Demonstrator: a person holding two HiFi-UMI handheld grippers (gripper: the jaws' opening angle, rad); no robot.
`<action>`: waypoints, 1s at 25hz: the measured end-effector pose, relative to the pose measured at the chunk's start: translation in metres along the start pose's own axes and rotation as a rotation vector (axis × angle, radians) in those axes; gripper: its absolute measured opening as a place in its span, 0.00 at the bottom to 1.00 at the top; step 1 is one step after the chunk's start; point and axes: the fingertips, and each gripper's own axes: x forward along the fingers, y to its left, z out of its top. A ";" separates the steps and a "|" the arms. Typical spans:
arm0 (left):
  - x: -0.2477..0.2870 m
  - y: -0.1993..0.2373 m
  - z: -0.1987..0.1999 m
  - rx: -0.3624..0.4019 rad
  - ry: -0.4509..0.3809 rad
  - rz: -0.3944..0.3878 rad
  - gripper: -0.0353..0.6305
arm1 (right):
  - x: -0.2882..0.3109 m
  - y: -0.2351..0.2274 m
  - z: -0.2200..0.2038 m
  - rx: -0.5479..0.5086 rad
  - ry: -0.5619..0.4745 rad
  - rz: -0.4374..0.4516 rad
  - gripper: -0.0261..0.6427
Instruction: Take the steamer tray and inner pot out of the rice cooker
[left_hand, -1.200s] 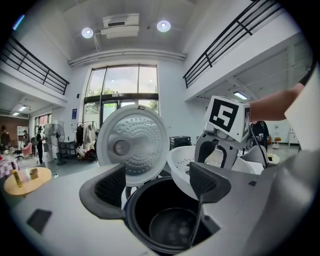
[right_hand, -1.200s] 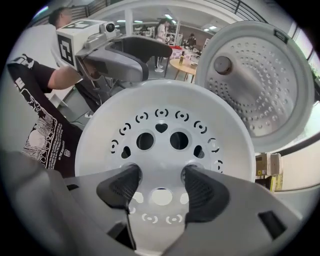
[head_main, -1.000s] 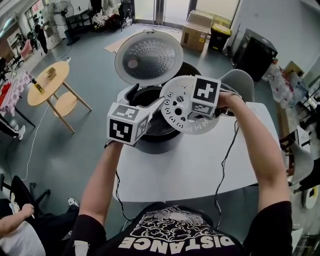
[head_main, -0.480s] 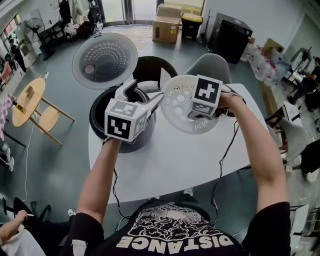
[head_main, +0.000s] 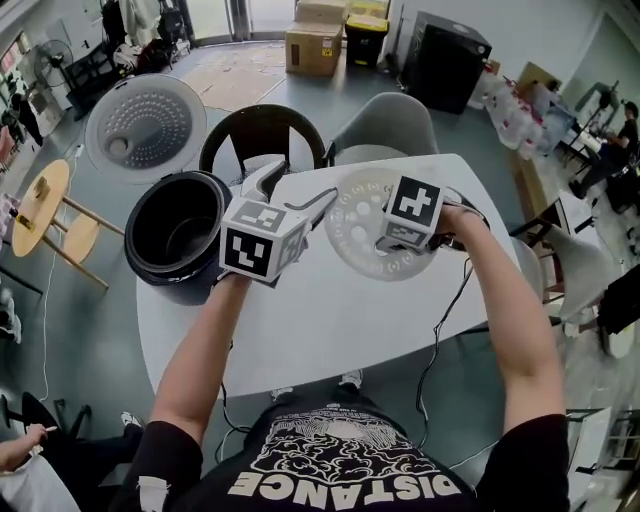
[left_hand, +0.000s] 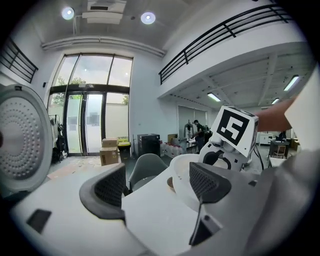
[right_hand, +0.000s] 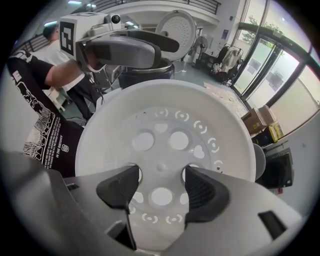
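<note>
Two items had to come out, and only one was out. The steamer tray sat against the right gripper, whose jaws stood wide. Their tips were pushed into two holes either side of the tray's centre nub, apparently clamping the strip between them. The left gripper was released, with nothing pinched and the tray's rim just beyond its right jaw.

Below both grippers lay the white table; I could not tell whether the tray touched it. The step in hand looked like setting the tray down. Next, the right jaws would need to let go. A gripper would then reach to the rice cooker, well off to the left gripper's left, for the inner pot inside.
</note>
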 end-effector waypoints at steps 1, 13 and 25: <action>0.012 -0.010 -0.004 -0.007 0.008 -0.005 0.64 | 0.004 -0.003 -0.014 0.009 -0.002 0.004 0.49; 0.142 -0.112 -0.066 -0.046 0.136 -0.025 0.64 | 0.075 -0.042 -0.181 0.097 0.025 0.067 0.50; 0.225 -0.148 -0.132 -0.068 0.260 -0.035 0.64 | 0.173 -0.087 -0.246 0.148 0.035 0.072 0.50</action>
